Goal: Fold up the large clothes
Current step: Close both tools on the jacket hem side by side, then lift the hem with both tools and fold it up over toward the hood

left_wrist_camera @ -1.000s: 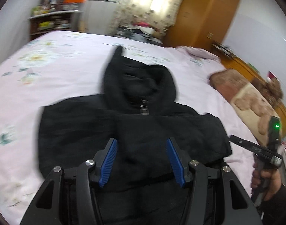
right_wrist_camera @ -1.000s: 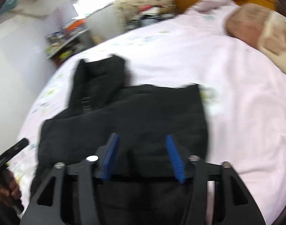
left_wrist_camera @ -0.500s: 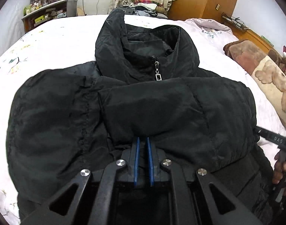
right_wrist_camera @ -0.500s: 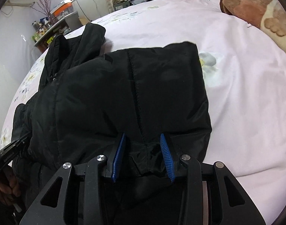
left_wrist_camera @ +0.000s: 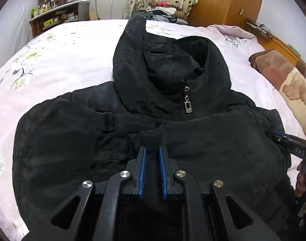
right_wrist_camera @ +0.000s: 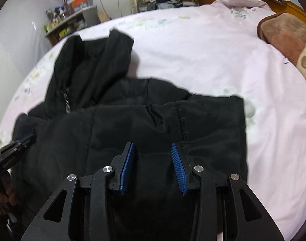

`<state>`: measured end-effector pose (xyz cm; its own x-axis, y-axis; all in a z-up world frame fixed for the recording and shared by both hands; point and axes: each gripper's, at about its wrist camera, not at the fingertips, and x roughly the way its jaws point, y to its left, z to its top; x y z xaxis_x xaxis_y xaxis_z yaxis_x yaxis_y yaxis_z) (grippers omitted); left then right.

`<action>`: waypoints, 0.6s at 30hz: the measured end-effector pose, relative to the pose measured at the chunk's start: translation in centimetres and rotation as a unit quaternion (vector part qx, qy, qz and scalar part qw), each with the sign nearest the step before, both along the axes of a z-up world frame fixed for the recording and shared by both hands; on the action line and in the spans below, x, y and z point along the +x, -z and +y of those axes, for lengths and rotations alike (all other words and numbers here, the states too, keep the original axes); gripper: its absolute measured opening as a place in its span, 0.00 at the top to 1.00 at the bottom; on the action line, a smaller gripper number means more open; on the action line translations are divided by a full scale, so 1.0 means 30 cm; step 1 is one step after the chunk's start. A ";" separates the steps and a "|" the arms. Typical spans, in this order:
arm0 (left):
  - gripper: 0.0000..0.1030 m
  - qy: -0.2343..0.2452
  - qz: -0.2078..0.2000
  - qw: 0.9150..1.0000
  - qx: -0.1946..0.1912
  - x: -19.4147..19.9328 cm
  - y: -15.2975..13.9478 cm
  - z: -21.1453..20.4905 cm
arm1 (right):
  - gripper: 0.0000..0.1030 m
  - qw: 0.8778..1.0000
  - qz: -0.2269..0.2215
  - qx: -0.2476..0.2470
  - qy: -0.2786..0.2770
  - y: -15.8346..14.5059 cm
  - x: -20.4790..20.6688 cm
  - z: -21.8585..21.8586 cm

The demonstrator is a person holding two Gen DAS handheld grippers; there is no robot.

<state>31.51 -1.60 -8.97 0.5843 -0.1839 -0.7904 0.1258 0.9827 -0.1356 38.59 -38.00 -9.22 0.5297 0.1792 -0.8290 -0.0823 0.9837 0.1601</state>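
Note:
A black puffer jacket [left_wrist_camera: 62,140] lies front up on the bed, hood [left_wrist_camera: 173,70] toward the far side and silver zipper pull [left_wrist_camera: 188,105] at the collar. My left gripper [left_wrist_camera: 152,149] sits low on the jacket's near middle, its jaws narrow and opening slightly, with black fabric pinched between the blue pads. My right gripper [right_wrist_camera: 152,144] holds a thick fold of the jacket [right_wrist_camera: 203,120] near its right edge. Each gripper's tip shows at the other view's edge: the right gripper [left_wrist_camera: 275,133] and the left gripper [right_wrist_camera: 27,139], each with a hand behind it.
The pale pink flowered bed sheet [left_wrist_camera: 72,50] spreads around the jacket, with wide free room on the right [right_wrist_camera: 213,50]. A brown and cream blanket [left_wrist_camera: 277,70] lies at the right side. A cluttered shelf [left_wrist_camera: 58,14] and a wooden wardrobe [left_wrist_camera: 223,0] stand beyond the bed.
Both grippers came down and closer onto the jacket. The left jaws went from wide open to nearly closed on fabric. The right jaws narrowed onto a fold.

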 end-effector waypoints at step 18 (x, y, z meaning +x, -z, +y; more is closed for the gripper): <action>0.58 0.014 -0.028 0.999 -0.034 -0.020 -0.204 0.063 | 0.62 0.999 -0.029 0.024 -0.001 -0.154 -0.005 0.028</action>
<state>30.92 0.28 -2.86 0.6208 -0.2534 -0.7419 0.1633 0.9674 -0.1937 38.45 -37.15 -4.61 0.5761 0.2189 -0.7875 -0.0955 0.9749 0.2011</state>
